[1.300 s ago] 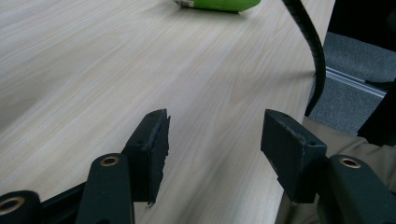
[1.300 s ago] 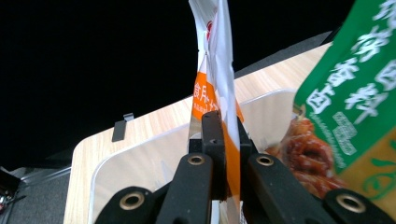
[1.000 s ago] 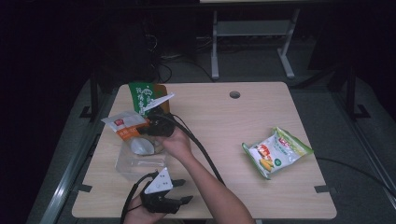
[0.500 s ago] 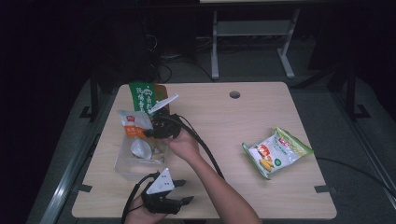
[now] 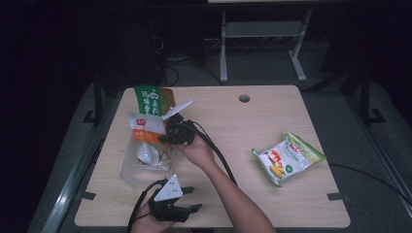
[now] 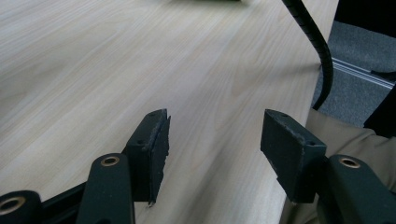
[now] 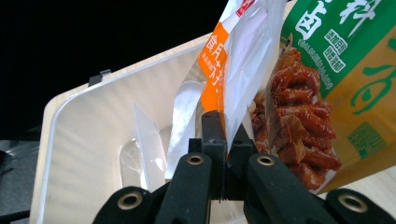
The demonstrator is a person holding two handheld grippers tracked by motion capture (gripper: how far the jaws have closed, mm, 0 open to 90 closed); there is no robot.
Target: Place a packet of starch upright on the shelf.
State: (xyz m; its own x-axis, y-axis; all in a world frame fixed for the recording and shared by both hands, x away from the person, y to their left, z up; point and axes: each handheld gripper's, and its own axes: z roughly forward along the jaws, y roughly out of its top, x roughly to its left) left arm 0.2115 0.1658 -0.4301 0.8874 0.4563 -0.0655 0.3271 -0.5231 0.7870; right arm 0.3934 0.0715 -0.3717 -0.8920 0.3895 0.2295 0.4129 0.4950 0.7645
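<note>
Progress check, going left to right. Furthest left is the clear plastic bin [image 5: 127, 167], and the right gripper [image 5: 164, 137] is parked just over its near-right edge, jaws pinched tight on the edge of a white-and-orange snack pouch [image 5: 144, 129]. The right gripper view makes it obvious: the black jaws are clamped together with the pouch's [image 7: 233, 60] film between them, and the bin wall [image 7: 79, 140] sits right below and beyond the tips. The jaws were just fluttering a bit wider and back shut, but the pouch is held. So I'd say this one is mid-delivery: hanging over the bin, not dropped yet.

Just past the right gripper, touching the pouch from behind, stands a green-and-yellow snack bag [image 5: 151, 101] (in the right gripper view [image 7: 355, 70] you can see saucy meat pieces printed on it). Whether it's resting inside the bin or beside it, I can't tell.

Closer to the person, the left gripper [image 5: 187, 200] hovers over bare table [image 6: 93, 70] with jaws partly spread, holding nothing.

Far to the right of both claws lies a green-and-white chip bag [image 5: 286, 158], untouched.

Count: three snack bags, one bin, two grippers. There's some pale crinkly stuff already in the bin, too blurry to name. My guess: one bag going in, two possibly left.
</note>
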